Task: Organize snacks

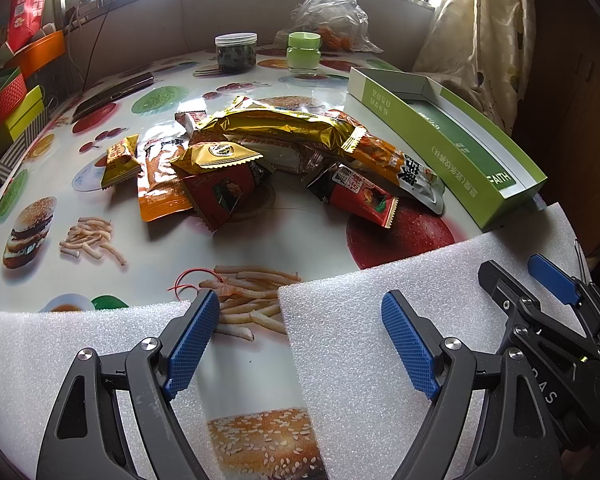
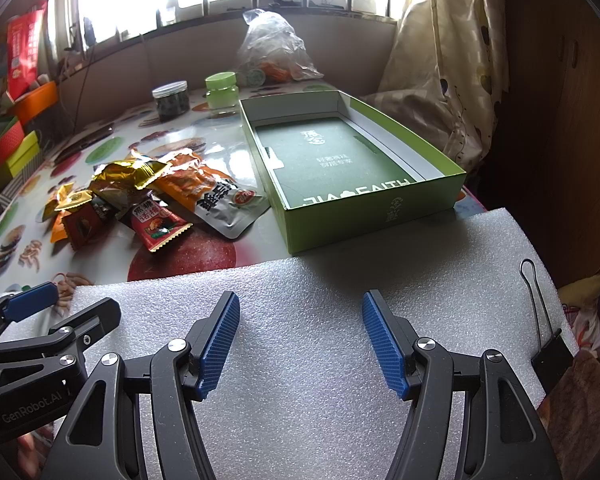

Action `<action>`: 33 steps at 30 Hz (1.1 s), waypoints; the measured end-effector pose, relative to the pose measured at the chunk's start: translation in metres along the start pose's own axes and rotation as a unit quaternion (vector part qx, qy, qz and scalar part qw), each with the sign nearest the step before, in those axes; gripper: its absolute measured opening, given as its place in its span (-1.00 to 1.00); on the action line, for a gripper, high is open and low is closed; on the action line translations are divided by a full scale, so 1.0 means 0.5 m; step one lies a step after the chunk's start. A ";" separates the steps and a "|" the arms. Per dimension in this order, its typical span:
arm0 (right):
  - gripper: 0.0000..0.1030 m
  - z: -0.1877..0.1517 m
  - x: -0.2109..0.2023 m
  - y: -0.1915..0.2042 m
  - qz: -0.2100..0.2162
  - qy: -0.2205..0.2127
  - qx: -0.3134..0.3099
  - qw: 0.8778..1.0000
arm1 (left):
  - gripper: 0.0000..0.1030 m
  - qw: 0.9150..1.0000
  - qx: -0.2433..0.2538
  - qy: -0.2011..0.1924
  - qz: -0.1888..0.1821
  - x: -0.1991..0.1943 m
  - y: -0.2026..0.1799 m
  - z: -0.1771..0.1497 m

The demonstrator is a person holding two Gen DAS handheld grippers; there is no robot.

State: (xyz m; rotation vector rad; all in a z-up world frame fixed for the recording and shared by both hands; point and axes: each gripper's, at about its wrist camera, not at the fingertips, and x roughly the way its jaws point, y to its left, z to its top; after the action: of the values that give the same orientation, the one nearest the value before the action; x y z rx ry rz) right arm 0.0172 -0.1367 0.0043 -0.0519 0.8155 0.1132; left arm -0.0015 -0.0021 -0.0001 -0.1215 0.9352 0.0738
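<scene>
**Foil, foam and gloss**

The crinkled gold foil snack packet at frame centre shines like metal, and the red and orange plastic wrappers around it are glossy too. The tabletop wears a slick, reflective printed sheet with food pictures. The open green cardboard box, right of centre, looks matt outside with a plain white paper lining. In the lower frame lie white foam sheets, coarse and grainy. The left claw and right claw have matt black plastic arms, bright metal rivets and blue pads with a ribbed, rubbery texture. A clear crumpled plastic bag sits at the top.
</scene>
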 end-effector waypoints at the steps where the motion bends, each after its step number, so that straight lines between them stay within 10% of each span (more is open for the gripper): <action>1: 0.24 0.000 0.000 0.000 0.000 0.000 0.000 1.000 | 0.62 1.000 0.000 0.000 0.000 0.000 0.000 0.000; 33: 0.24 0.018 -0.023 0.007 0.028 -0.018 -0.023 0.999 | 0.62 0.999 -0.024 0.016 -0.031 -0.010 0.038 0.014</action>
State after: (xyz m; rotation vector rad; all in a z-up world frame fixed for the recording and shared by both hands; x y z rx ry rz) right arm 0.0153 -0.1334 0.0190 -0.0706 0.7788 0.1852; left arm -0.0009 0.0177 0.0067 -0.1966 0.9622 0.0377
